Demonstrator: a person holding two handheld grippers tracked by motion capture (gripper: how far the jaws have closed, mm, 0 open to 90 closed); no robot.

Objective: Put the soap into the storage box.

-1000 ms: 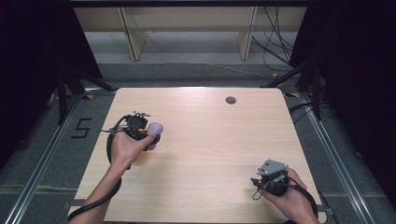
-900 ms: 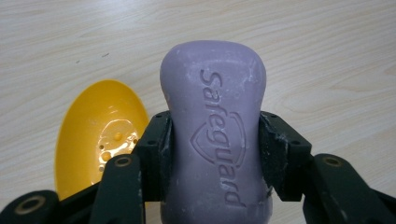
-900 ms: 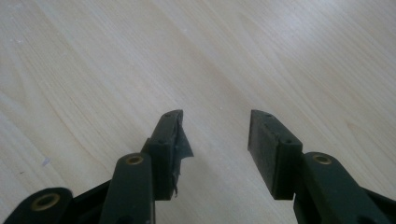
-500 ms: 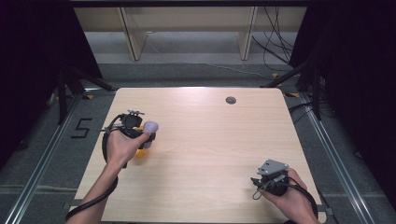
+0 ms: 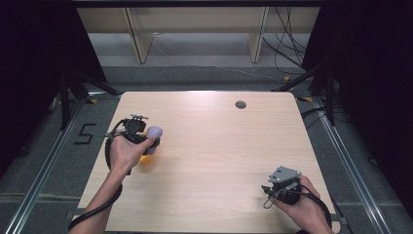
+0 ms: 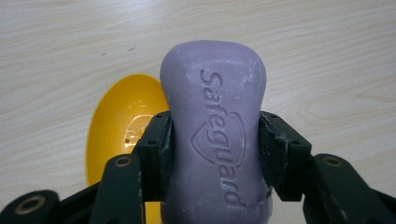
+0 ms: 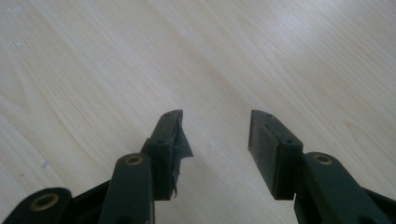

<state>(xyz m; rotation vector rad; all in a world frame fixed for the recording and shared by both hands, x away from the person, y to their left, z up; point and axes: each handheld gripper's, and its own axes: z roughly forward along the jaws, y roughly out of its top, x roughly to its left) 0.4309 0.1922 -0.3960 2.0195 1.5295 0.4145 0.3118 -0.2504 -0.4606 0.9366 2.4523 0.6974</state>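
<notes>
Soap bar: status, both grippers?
Left gripper shut on purple soap bar, above yellow dish. Right gripper open, holding nothing, near table corner. Nothing in the way.

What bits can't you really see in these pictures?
- Yellow dish, left gripper view: the purple Safeguard soap bar and the left gripper cover its right side, and the bottom edge cuts it off.
- Soap bar's lower end, same view: cut off by the bottom edge.
- Small dark round thing on the table, high view: too small to identify.
- Right gripper, high view: its jaws are too small to judge; the right gripper view shows them apart.
</notes>
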